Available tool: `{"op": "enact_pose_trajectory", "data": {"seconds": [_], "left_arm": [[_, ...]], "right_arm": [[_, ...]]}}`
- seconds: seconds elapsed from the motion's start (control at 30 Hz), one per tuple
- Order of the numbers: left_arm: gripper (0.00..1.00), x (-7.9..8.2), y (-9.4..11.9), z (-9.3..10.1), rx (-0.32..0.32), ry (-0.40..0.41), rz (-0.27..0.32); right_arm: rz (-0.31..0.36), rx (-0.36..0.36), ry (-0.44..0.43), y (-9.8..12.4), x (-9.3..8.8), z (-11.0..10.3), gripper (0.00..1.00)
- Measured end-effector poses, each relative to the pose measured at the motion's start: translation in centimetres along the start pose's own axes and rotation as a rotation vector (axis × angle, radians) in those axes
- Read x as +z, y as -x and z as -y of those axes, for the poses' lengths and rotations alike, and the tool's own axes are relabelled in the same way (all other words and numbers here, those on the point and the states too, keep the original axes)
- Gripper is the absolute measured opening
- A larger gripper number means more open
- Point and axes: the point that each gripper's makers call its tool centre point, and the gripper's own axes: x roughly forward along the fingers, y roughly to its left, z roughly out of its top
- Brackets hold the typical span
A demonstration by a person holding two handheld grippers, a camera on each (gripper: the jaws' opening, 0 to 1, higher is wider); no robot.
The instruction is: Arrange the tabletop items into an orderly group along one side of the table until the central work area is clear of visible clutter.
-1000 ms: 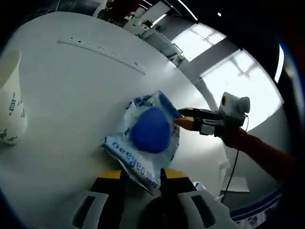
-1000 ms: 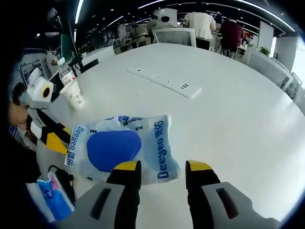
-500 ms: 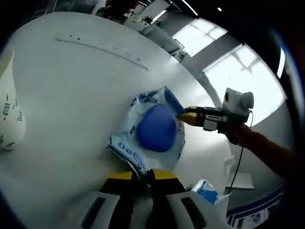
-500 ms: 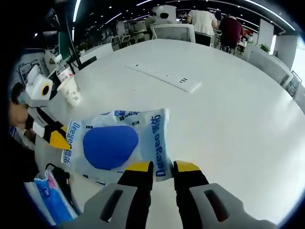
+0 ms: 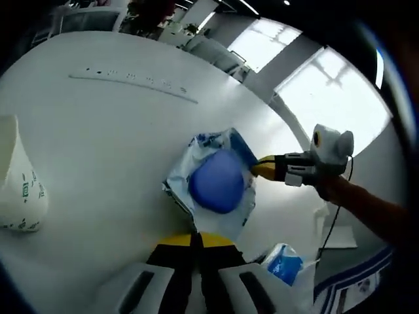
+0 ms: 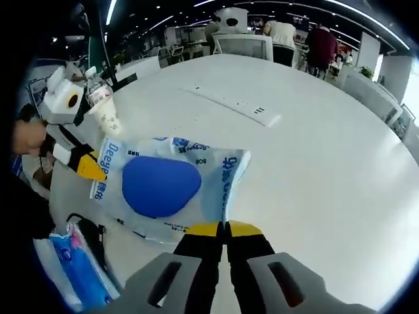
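Observation:
A white-and-blue soft packet (image 5: 219, 183) with a blue oval on top is stretched between both grippers over the white table (image 5: 98, 144). At the bottom of the left gripper view, my left gripper (image 5: 196, 239) is shut on the packet's near edge. My right gripper (image 5: 260, 169) comes in from the right there, pinching the opposite edge. In the right gripper view the packet (image 6: 163, 186) lies ahead, with my right gripper (image 6: 224, 229) shut on its near edge. My left gripper (image 6: 91, 170) holds the far-left end.
A paper cup (image 5: 19, 183) stands at the left, also in the right gripper view as the cup (image 6: 108, 118), beside a water bottle (image 6: 95, 95). A long white power strip (image 6: 239, 104) lies mid-table. A blue bag (image 6: 65, 275) sits off the table edge. People and chairs are far behind.
Both grippers went from open around the packet's edges to shut on them. The packet now sits slightly raised and pulled taut between them.

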Motion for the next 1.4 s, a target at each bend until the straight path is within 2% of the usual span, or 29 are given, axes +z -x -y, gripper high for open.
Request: {"op": "enact_pose_trajectory", "data": {"seconds": [0.27, 0.57, 0.6, 0.77, 0.93, 1.1, 1.3, 1.4], "left_arm": [[0.00, 1.2, 1.7, -0.6, 0.021, -0.101, -0.005], [0.00, 1.5, 3.4, -1.9, 0.074, -0.196, -0.062], [0.00, 1.6, 3.6, -2.2, 0.084, -0.222, -0.075], [0.00, 2.2, 4.3, -3.4, 0.113, -0.248, -0.126], [0.00, 2.5, 4.9, -4.6, 0.167, -0.314, -0.188], [0.00, 2.7, 5.3, -5.5, 0.213, -0.380, -0.223], [0.00, 2.8, 5.3, -6.8, 0.253, -0.444, -0.302], [0.00, 2.5, 5.3, -7.3, 0.262, -0.462, -0.367]], "right_arm": [[0.055, -0.022, -0.025, 2.0, 1.1, -1.6, 0.00], [0.088, -0.014, -0.076, 3.3, 0.5, -4.7, 0.00], [0.094, -0.011, -0.083, 3.2, 0.6, -4.7, 0.00], [0.127, 0.008, -0.132, 3.9, 0.8, -6.6, 0.00], [0.137, 0.023, -0.144, 3.5, 0.8, -8.2, 0.00], [0.139, 0.041, -0.146, 3.1, 1.0, -10.3, 0.00], [0.127, 0.057, -0.134, 2.2, 1.2, -11.2, 0.00], [0.111, 0.059, -0.131, 1.5, 0.9, -11.4, 0.00]]}}
